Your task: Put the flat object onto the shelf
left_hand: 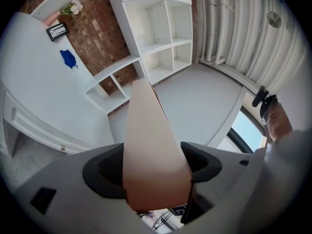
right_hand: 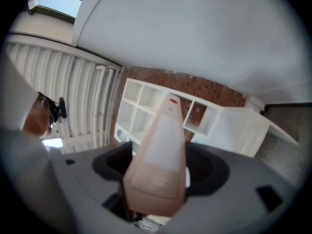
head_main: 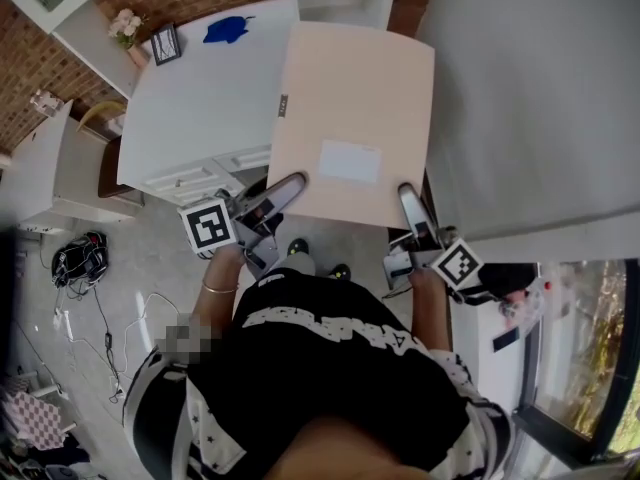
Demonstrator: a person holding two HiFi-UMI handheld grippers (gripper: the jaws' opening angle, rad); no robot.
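ahead, flat object (left_hand: 151, 145) faces white shelf (left_hand: 165, 45) and brick wall (left_hand: 102, 28).

A: Status, right gripper (right_hand: 160, 182)?
B: I see its jaws clamped on the tan flat object (right_hand: 163, 150), which points toward the white shelf unit (right_hand: 146, 108) against a brick wall (right_hand: 195, 89). Pale patch on its face.

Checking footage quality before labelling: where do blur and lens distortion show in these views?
Head view: sharp, evenly lit flat object. Left gripper view: fisheye curves the shelf; the object's near end blurs. Right gripper view: dark corners, softer overall.
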